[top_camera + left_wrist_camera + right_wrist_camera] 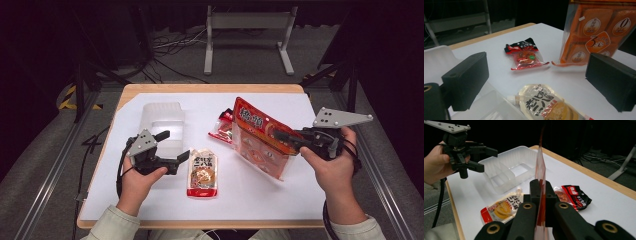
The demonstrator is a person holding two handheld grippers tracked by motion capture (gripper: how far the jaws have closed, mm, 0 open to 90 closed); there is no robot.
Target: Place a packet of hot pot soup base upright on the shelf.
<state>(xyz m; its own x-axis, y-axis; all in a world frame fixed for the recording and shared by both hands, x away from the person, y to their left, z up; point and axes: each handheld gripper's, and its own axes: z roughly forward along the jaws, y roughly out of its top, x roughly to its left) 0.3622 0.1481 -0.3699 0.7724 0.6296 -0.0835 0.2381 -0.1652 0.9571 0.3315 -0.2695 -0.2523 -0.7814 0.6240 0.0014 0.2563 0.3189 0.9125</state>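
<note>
above the table's right half the right gripper [285, 136] pinches the orange bag [260, 137] by its edge, lifted and tilted, its low corner near the white top [250, 195]. left gripper [175, 146] hangs spread beside the clear tray [161, 120], with open room toward the near edge. pouch [202, 172] and red packet [223, 128] lie flat between. bag shows "0" and "3"; other print too small to read

glossy plastic orange bag [260, 137]

Clear tray [162, 120], spouted pouch [202, 172], red packet [223, 127]
</note>
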